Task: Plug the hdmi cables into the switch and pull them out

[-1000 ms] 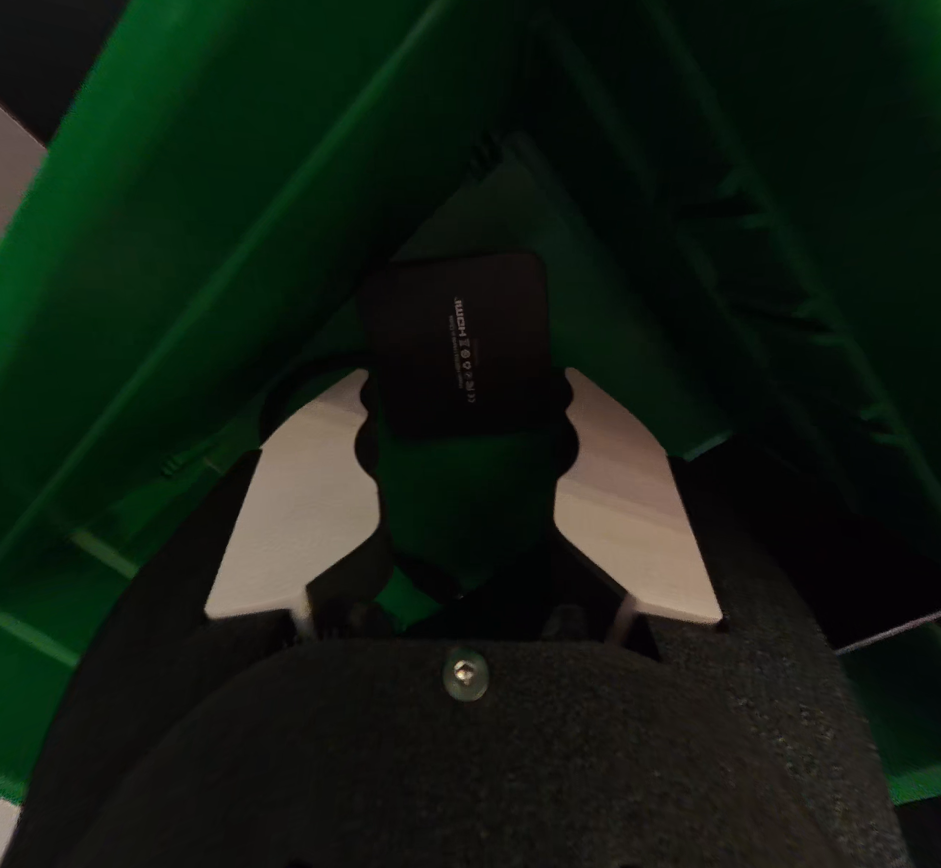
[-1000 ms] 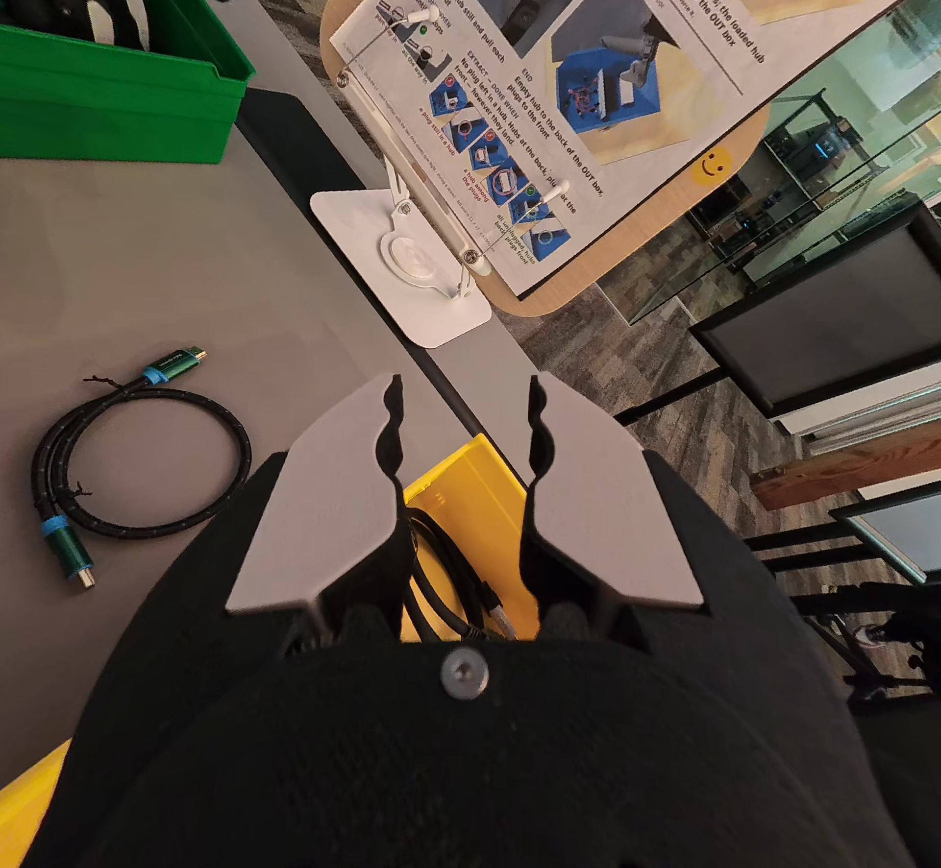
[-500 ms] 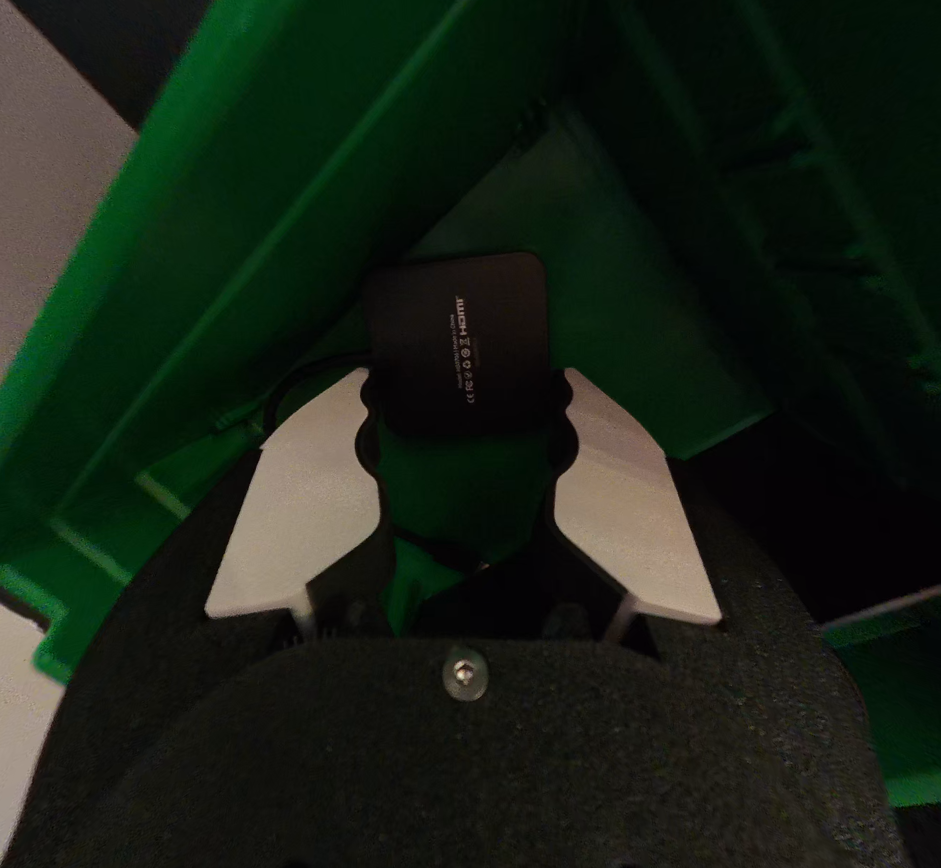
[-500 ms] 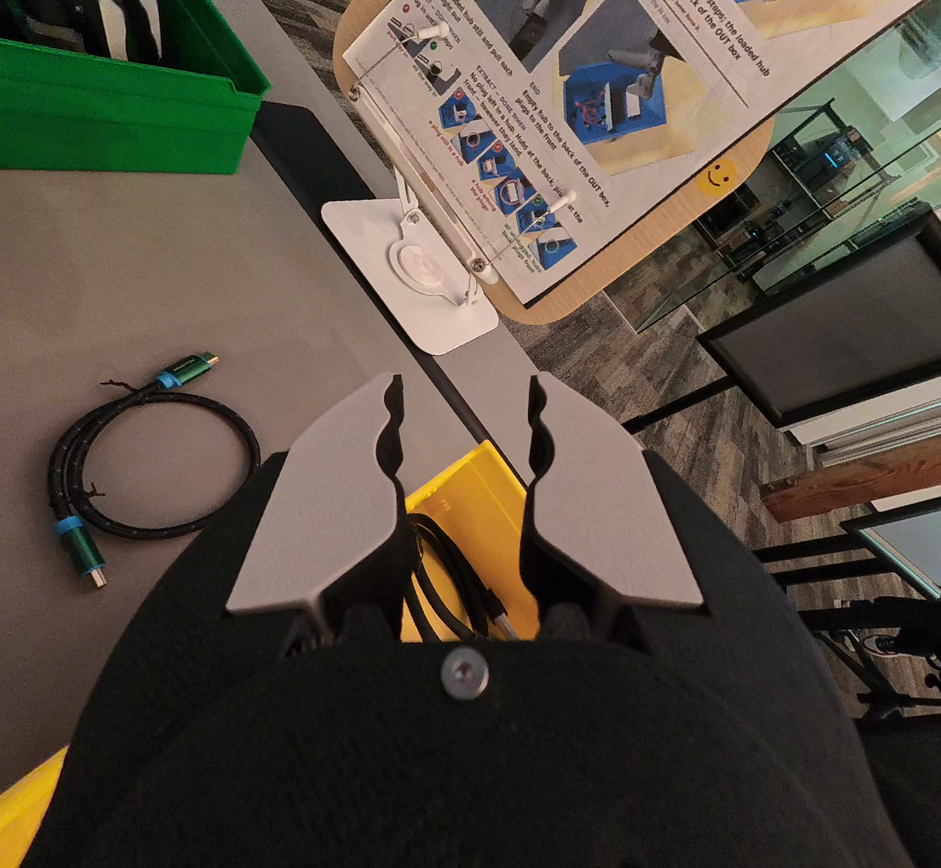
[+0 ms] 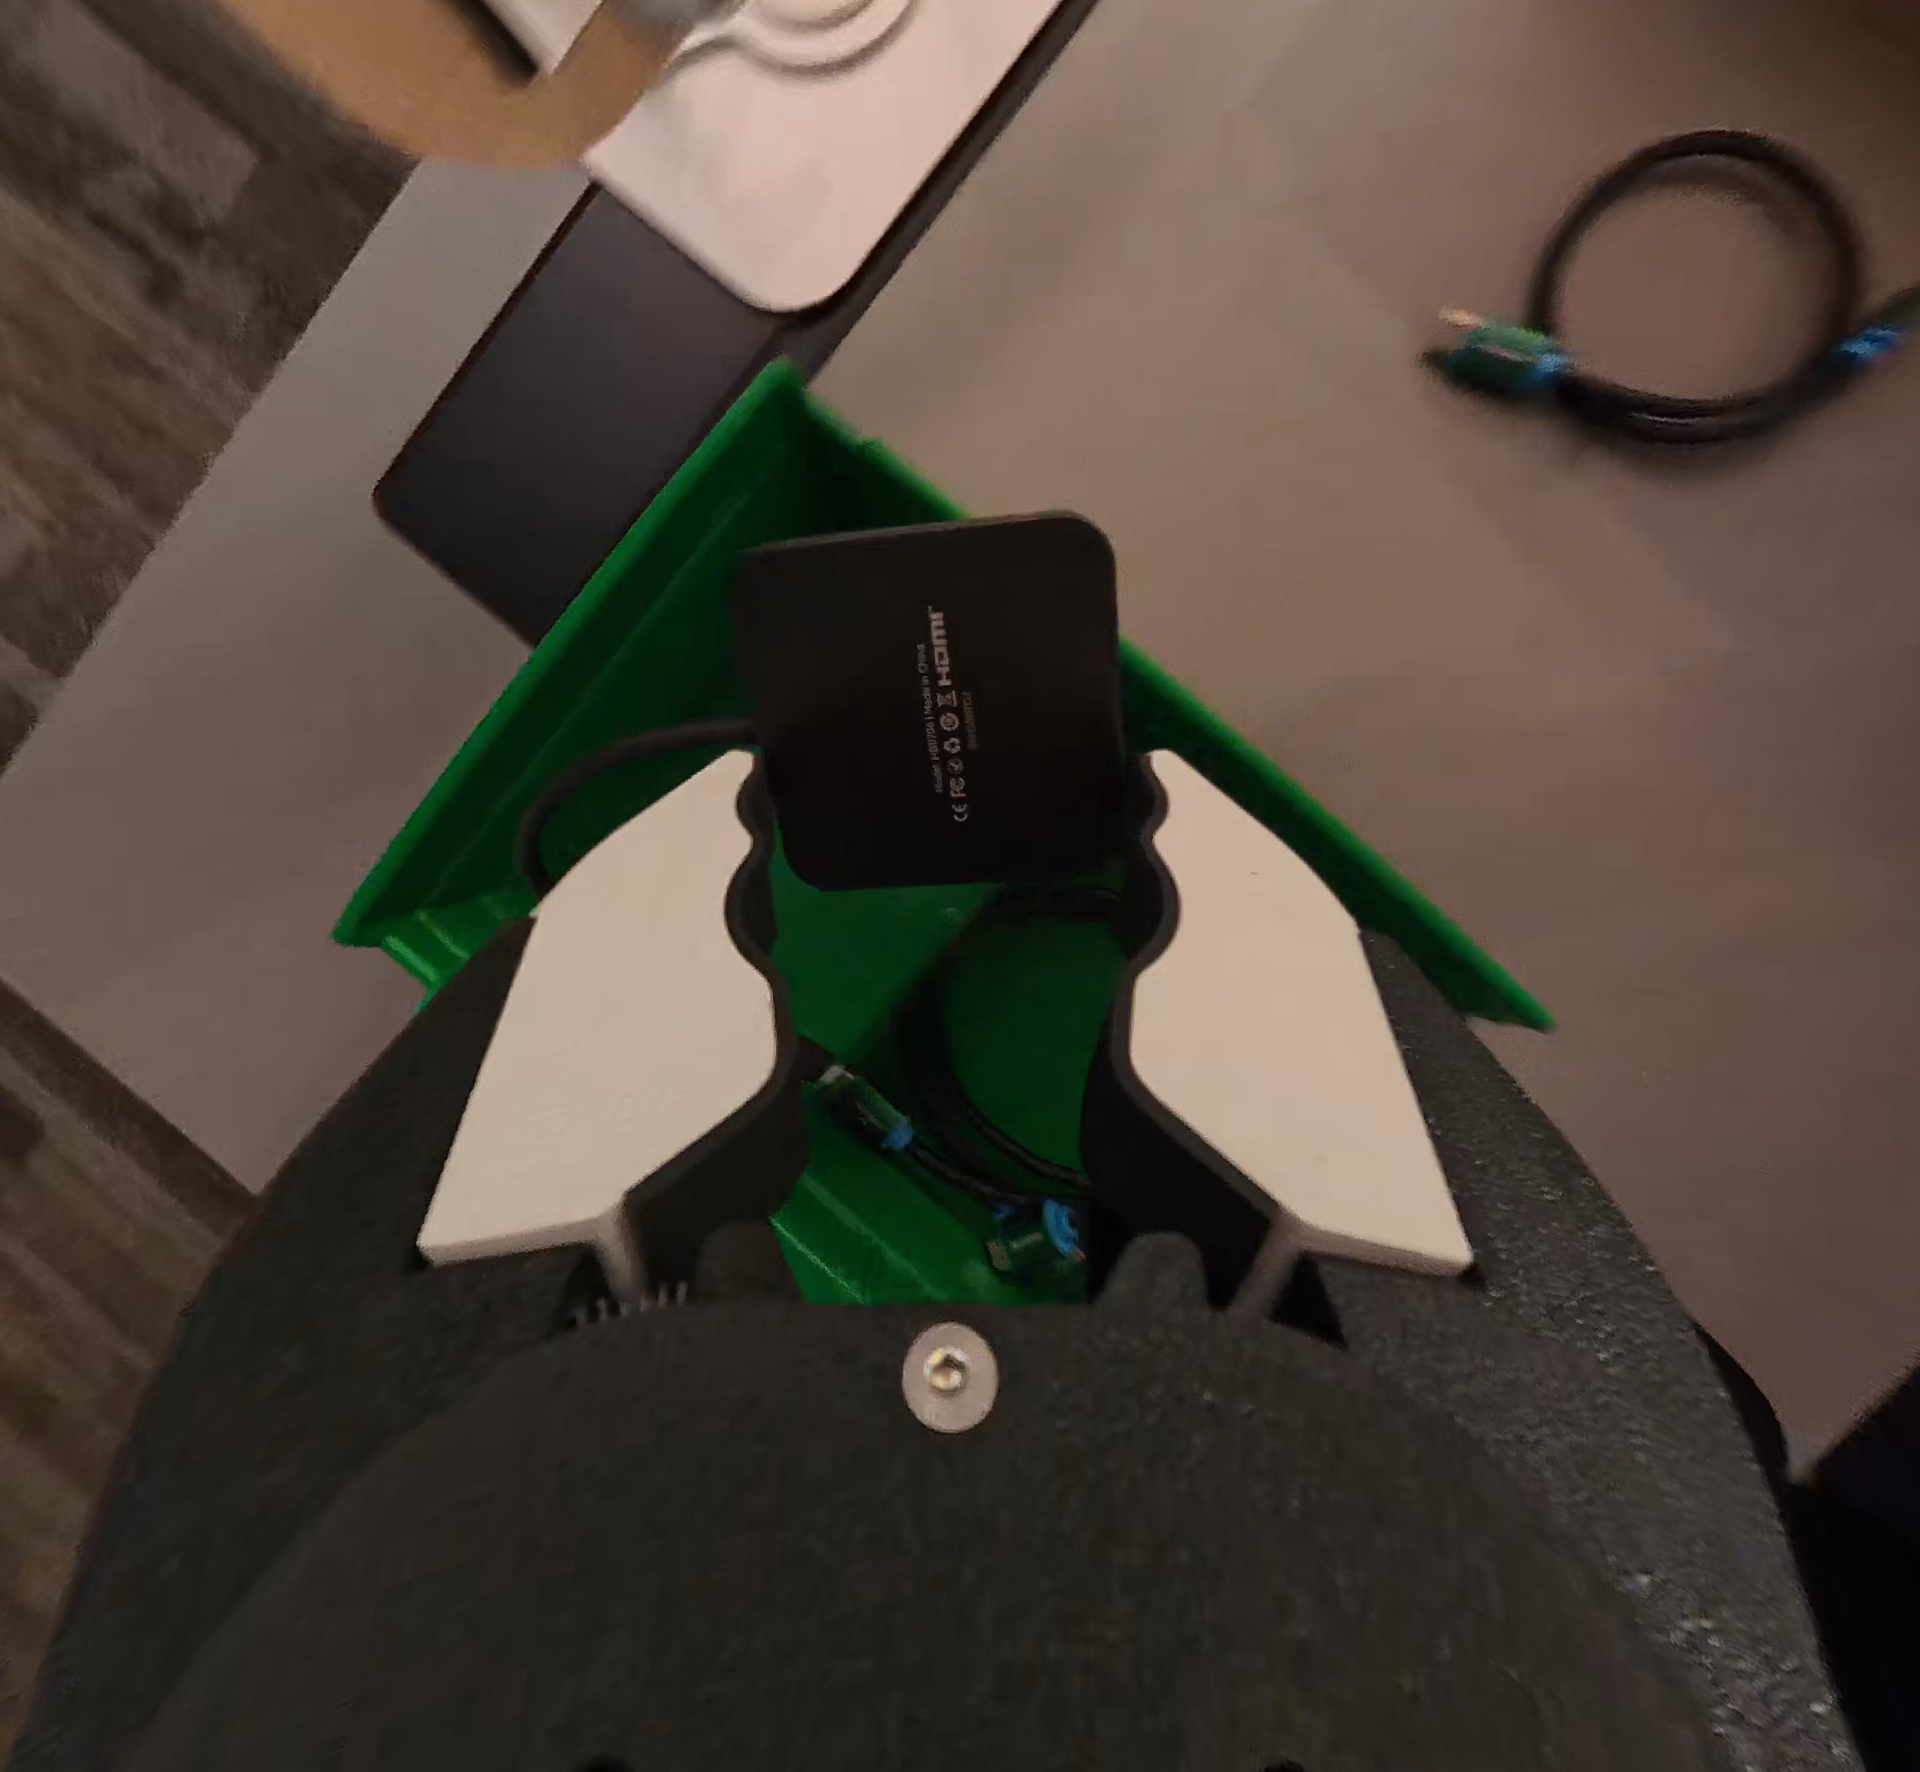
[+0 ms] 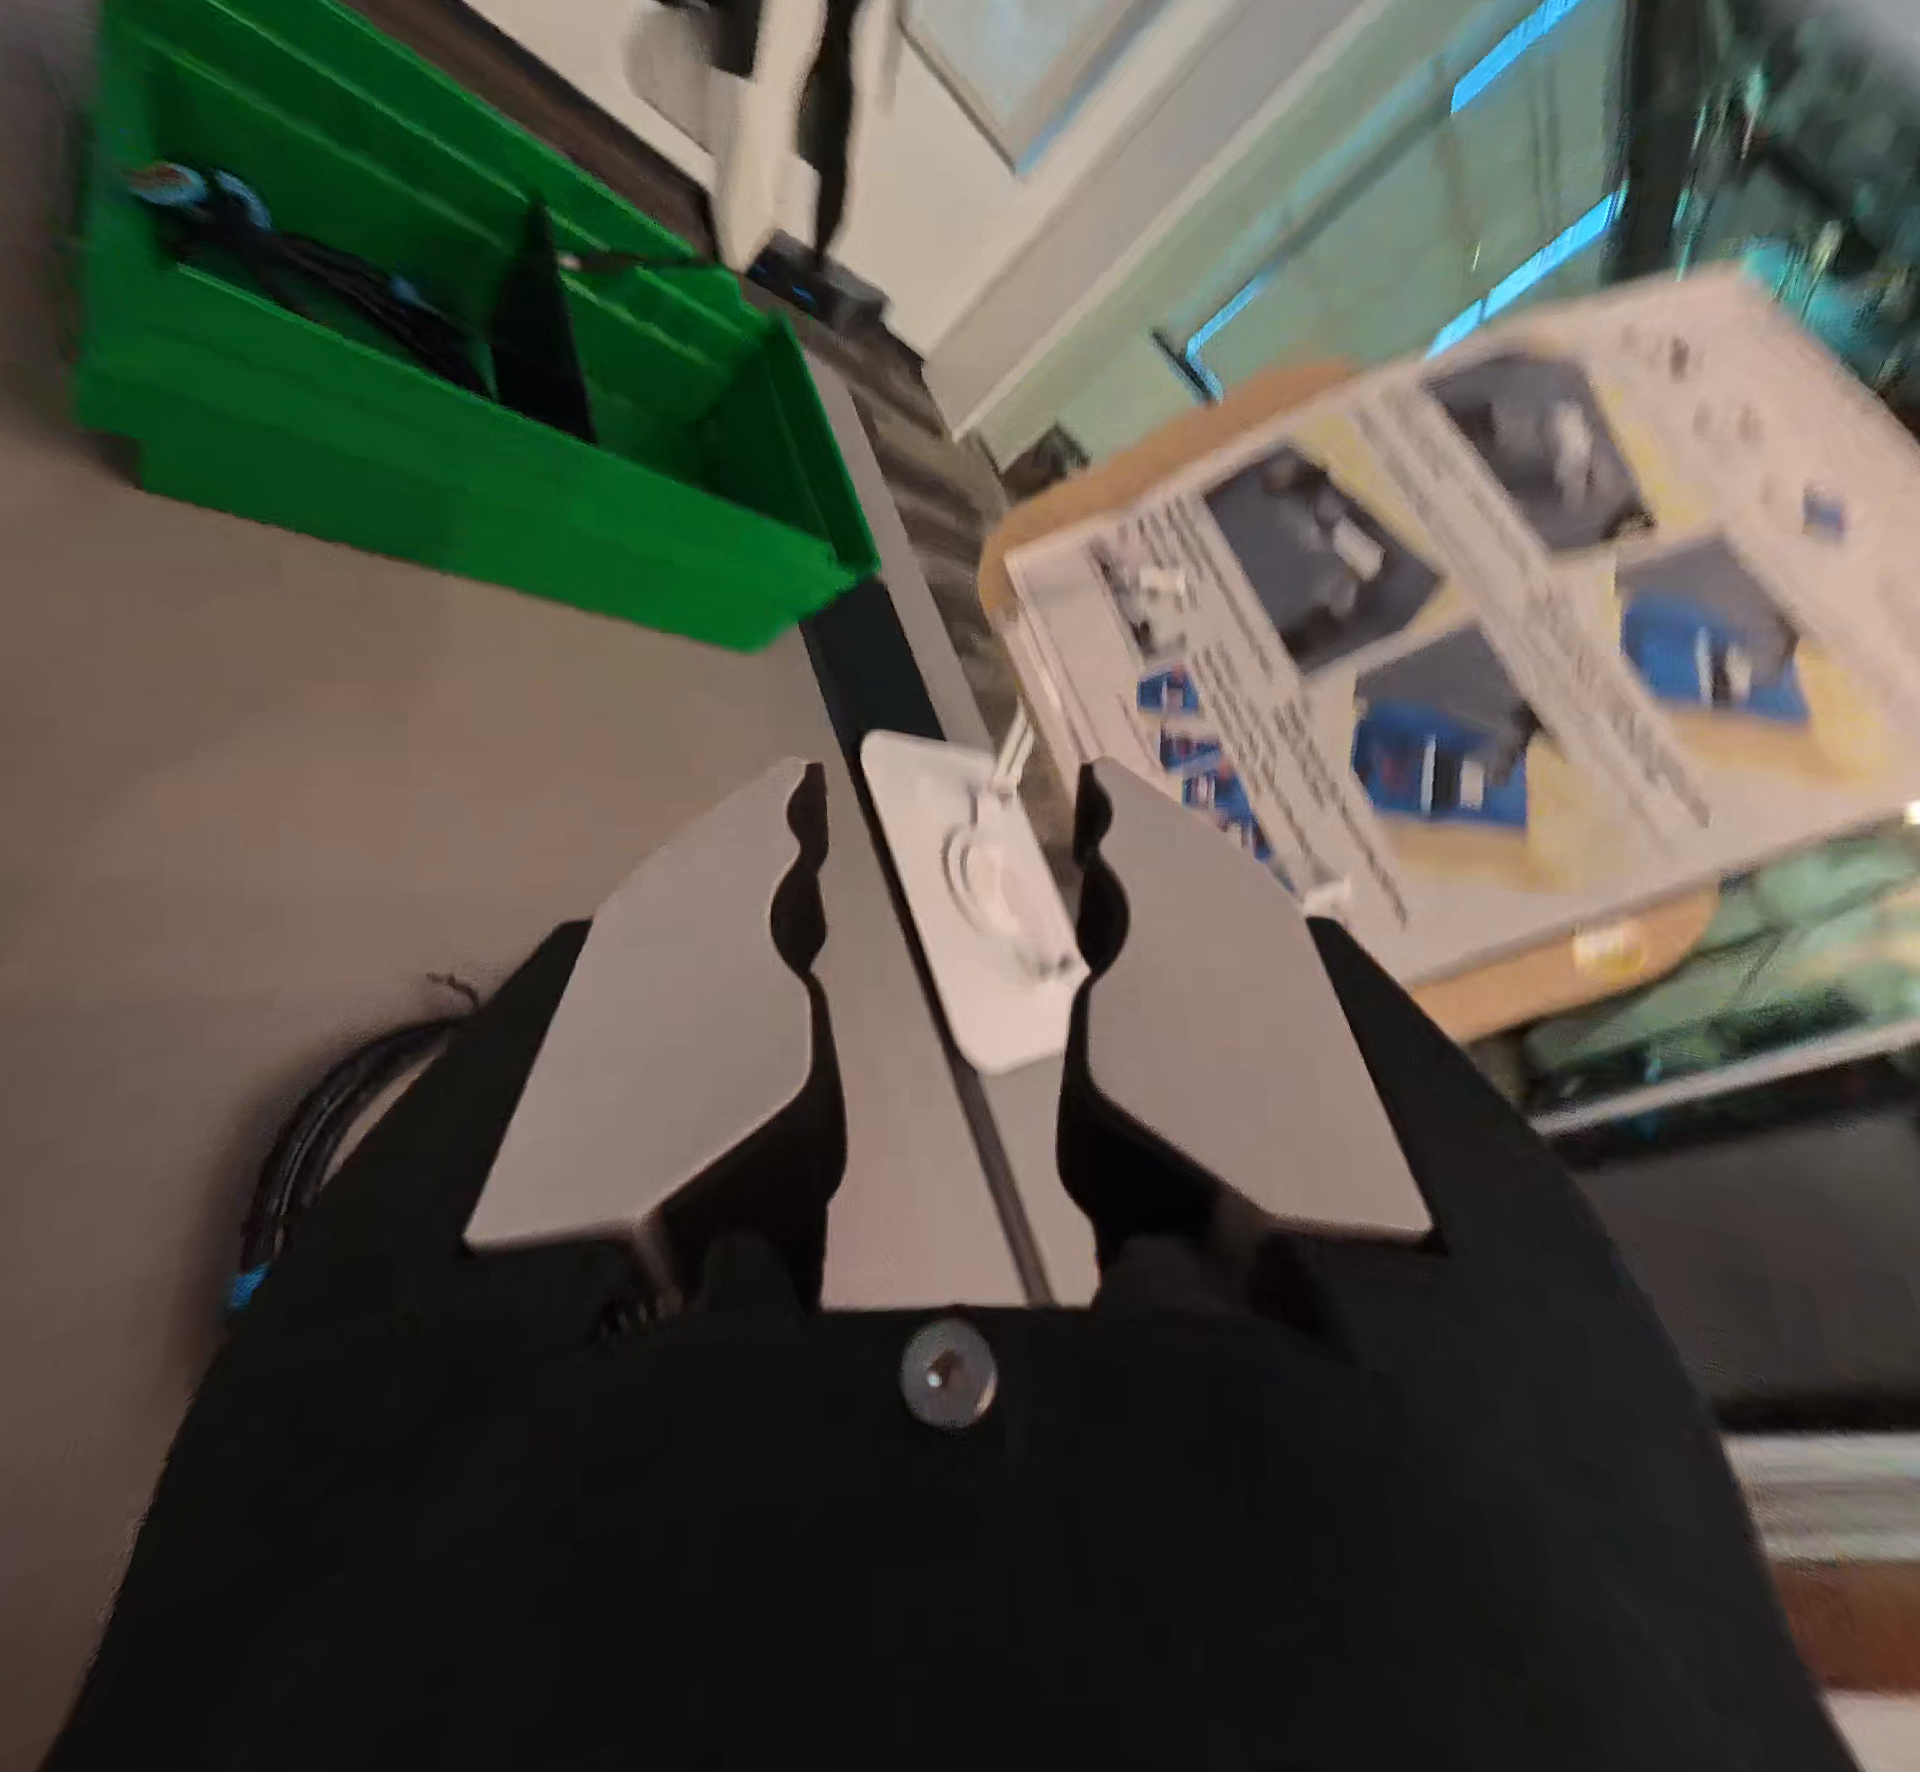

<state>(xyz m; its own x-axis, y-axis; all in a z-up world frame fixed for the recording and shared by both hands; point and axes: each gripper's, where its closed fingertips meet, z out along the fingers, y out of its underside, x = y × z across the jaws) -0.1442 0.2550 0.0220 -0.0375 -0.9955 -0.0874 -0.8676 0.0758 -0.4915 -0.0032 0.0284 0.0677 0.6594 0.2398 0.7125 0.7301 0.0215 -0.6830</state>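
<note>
- Here, the left gripper point(image 5: 948, 813) is clamped on the black switch point(image 5: 930, 699); its two fingertips press the switch's near corners, and the flat printed face of the switch points at the camera.
- The switch is held above the corner of the green bin point(image 5: 644, 683), clear of the bin's floor.
- A thin black lead point(image 5: 582, 787) curves off the switch's left side and drops into the bin.
- Inside the bin, seen between the left fingers, lies a black cable with a blue-banded green plug point(image 5: 1039, 1239).
- The green bin stands at the far edge of the grey worktop point(image 5: 1455, 787), next to a black strip along that edge.
- A coiled black hdmi cable point(image 5: 1704, 288) with green plugs and blue bands lies on the worktop well apart from the bin, toward the right in the left wrist view.
- The right gripper point(image 6: 948, 787) is empty, its fingers parted with a clear gap between them, hanging above the worktop's far edge.
- Past its fingertips a white stand base point(image 6: 987, 901) sits at that edge, carrying a tilted instruction sheet point(image 6: 1507, 642) on a wooden board.
- The right wrist view is blurred; the coiled cable peeks out beside the left finger.
</note>
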